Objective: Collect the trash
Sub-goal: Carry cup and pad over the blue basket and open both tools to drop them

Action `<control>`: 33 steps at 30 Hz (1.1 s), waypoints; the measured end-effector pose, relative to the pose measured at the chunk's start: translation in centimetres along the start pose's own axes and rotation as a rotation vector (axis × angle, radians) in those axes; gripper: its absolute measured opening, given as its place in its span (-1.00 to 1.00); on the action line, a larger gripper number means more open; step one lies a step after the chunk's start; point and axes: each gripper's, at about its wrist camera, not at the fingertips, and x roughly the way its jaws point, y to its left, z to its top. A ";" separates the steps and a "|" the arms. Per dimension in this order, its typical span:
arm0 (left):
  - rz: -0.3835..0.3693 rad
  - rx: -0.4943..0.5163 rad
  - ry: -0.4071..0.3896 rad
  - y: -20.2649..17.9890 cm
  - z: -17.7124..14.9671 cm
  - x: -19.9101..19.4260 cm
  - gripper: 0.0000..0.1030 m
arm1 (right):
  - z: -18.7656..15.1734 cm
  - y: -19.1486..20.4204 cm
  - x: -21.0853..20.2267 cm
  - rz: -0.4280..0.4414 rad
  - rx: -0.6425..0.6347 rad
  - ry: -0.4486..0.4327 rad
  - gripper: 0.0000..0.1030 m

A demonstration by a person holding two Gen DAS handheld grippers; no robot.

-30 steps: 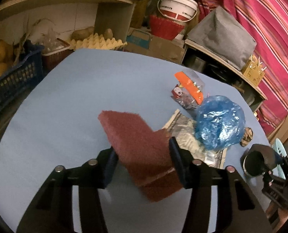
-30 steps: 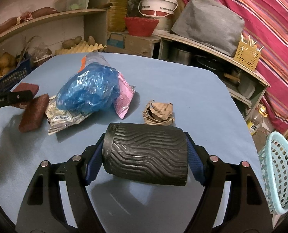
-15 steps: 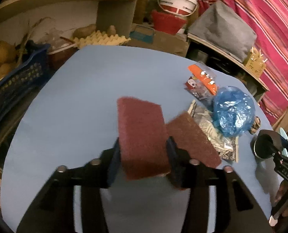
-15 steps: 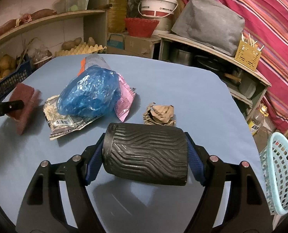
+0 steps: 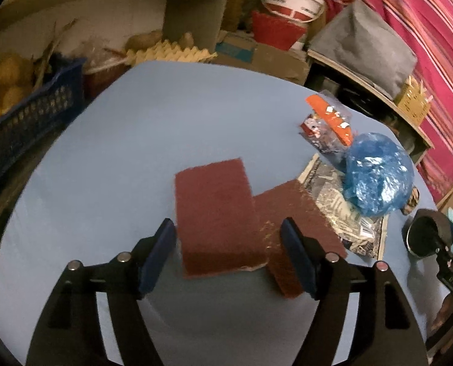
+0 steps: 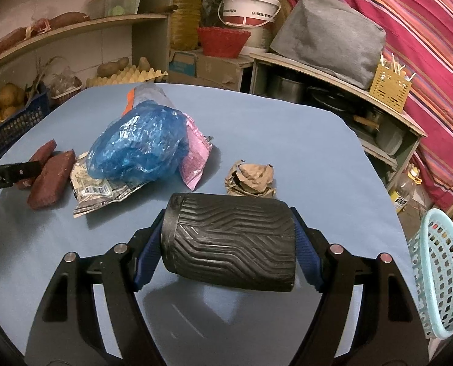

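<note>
My left gripper (image 5: 228, 253) is open, with a dark red scouring pad (image 5: 215, 216) lying flat on the blue table (image 5: 135, 140) between its fingers. A second red pad (image 5: 299, 231) lies beside it under the right finger. My right gripper (image 6: 226, 253) is shut on a black ribbed cup (image 6: 229, 242) held on its side above the table. A blue plastic bag (image 6: 139, 145), a printed foil wrapper (image 6: 98, 189), a pink wrapper (image 6: 194, 160) and a crumpled brown paper ball (image 6: 251, 180) lie ahead of it. Both pads (image 6: 51, 177) also show in the right wrist view.
A light blue mesh basket (image 6: 440, 274) hangs off the table's right edge. A dark blue crate of potatoes (image 5: 28, 116) stands at the left edge. Shelves, an egg tray (image 5: 165, 53), a white bucket (image 6: 249, 6) and a red basket (image 6: 223, 41) stand behind the table.
My left gripper has opened and let go of the red pad, which now lies flat on the table beside the other pad. The right gripper and cup have not moved.
</note>
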 end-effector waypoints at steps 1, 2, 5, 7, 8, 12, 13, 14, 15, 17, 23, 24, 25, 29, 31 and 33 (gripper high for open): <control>0.000 -0.012 0.002 0.3 0.0 0.0 0.39 | 0.0 0.0 0.0 -0.001 0.000 -0.001 0.46; 0.006 -0.027 0.000 0.6 0.0 -0.1 0.39 | 0.0 0.0 0.0 -0.001 0.000 -0.001 0.46; 0.020 -0.037 -0.011 1.1 0.1 -0.4 0.39 | -0.1 0.1 0.1 -0.004 0.000 0.002 0.46; 0.017 -0.033 0.007 1.3 0.1 0.0 0.39 | -0.1 0.2 0.1 -0.009 -0.004 0.004 0.46; 0.020 -0.027 0.005 1.2 0.1 0.1 0.38 | -0.1 0.2 0.0 -0.011 -0.006 0.003 0.46; 0.002 0.003 0.009 0.6 0.0 0.2 0.10 | -0.3 0.2 -0.3 -0.020 -0.014 -0.004 0.46; 0.002 0.008 0.007 0.5 0.0 0.1 0.10 | -0.4 0.2 -0.4 -0.022 -0.016 -0.004 0.46; 0.006 0.012 0.006 0.4 0.0 0.1 0.09 | -0.5 0.2 -0.3 -0.023 -0.018 -0.003 0.46; 0.007 0.016 0.005 0.3 0.0 0.1 0.09 | -0.5 0.1 -0.3 -0.024 -0.019 -0.001 0.46; 0.007 0.016 -0.018 0.3 0.2 -0.5 0.08 | -0.5 -0.2 -0.4 -0.026 -0.012 -0.003 0.46; 0.053 0.037 -0.094 0.4 0.7 -2.6 0.08 | -0.5 -1.4 -1.8 -0.035 0.014 -0.040 0.46; 0.065 0.040 -0.103 0.3 0.7 -2.8 0.08 | -0.6 -1.5 -1.9 -0.038 0.013 -0.041 0.45; 0.077 0.047 -0.113 0.2 0.6 -3.0 0.08 | -0.7 -1.8 -2.1 -0.039 0.017 -0.043 0.46; 0.104 0.091 -0.151 -1.1 -0.1 -4.5 0.08 | -0.7 -3.3 -3.4 -0.034 0.052 -0.073 0.46; 0.111 0.112 -0.174 -1.9 -0.3 -5.3 0.08 | -0.7 -4.2 -4.1 -0.027 0.072 -0.085 0.46; 0.120 0.144 -0.207 -3.7 -0.6 -6.2 0.08 | -0.7 -5.8 -5.0 -0.015 0.109 -0.099 0.46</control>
